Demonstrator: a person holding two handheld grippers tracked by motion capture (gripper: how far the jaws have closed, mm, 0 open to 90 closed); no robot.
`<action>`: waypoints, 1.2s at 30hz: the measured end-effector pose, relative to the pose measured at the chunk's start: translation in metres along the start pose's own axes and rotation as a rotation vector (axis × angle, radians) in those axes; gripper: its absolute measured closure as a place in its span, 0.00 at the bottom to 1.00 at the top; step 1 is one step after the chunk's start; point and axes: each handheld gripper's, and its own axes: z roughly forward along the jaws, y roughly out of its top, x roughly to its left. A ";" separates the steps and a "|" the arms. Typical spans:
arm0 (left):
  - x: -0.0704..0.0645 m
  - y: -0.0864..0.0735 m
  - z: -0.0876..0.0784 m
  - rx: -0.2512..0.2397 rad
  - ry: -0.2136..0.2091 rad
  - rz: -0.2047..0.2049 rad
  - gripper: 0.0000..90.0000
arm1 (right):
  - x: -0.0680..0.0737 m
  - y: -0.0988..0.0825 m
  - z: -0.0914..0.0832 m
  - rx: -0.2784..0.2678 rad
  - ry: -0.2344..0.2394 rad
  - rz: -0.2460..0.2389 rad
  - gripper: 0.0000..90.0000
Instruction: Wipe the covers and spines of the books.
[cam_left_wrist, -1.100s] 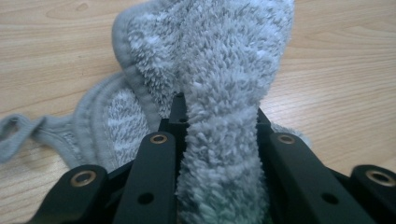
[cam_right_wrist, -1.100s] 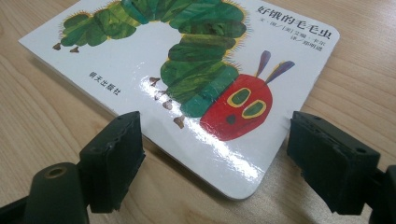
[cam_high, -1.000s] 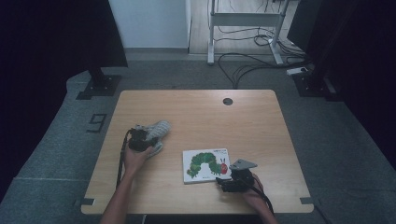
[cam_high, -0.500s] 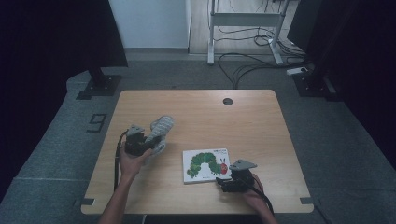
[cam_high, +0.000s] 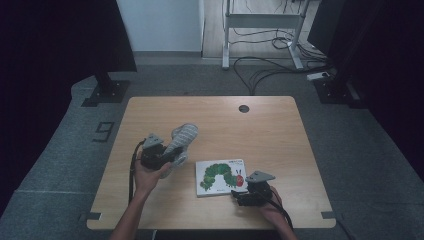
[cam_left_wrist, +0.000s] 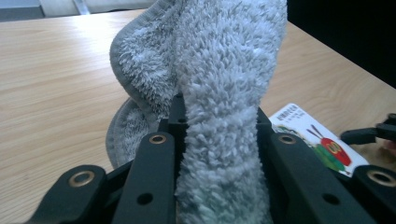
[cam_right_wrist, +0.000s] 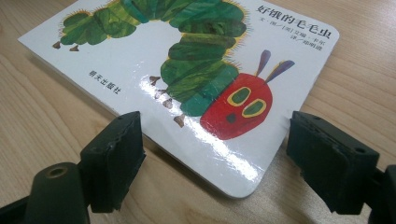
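A grey fluffy cloth (cam_high: 183, 137) is pinched between the black jaws of my left gripper (cam_high: 172, 154) and held up over the left half of the wooden table (cam_high: 270, 130). In the left gripper view the cloth (cam_left_wrist: 224, 88) rises in a thick fold from between the jaws of the left gripper (cam_left_wrist: 217, 123). A white picture book (cam_high: 220, 176) with a green caterpillar lies flat near the front edge. My right gripper (cam_high: 238, 195) sits low at the book's near right corner. Its jaws stand open on either side of that corner of the book (cam_right_wrist: 187, 70), not touching it.
A round cable hole (cam_high: 244, 108) sits at the table's far edge. Beyond the table are a black stand (cam_high: 107, 85), a white desk frame (cam_high: 260, 20) and loose cables on the grey floor. The book (cam_left_wrist: 317, 140) and the right gripper (cam_left_wrist: 369, 135) also appear in the left gripper view.
My left gripper has risen from the table with the cloth in it, and the cloth now hangs clear of the wood. The right gripper and the book have stayed put.
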 end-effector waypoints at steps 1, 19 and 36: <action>-0.002 0.001 0.001 0.001 -0.005 0.004 0.80 | 0.000 0.000 0.000 0.001 0.000 0.001 0.20; -0.084 0.001 0.060 0.092 -0.120 0.116 0.80 | 0.000 0.000 0.000 0.002 -0.002 -0.003 0.20; -0.131 -0.014 0.130 0.226 -0.141 0.169 0.80 | 0.001 -0.001 -0.001 0.003 -0.007 -0.006 0.21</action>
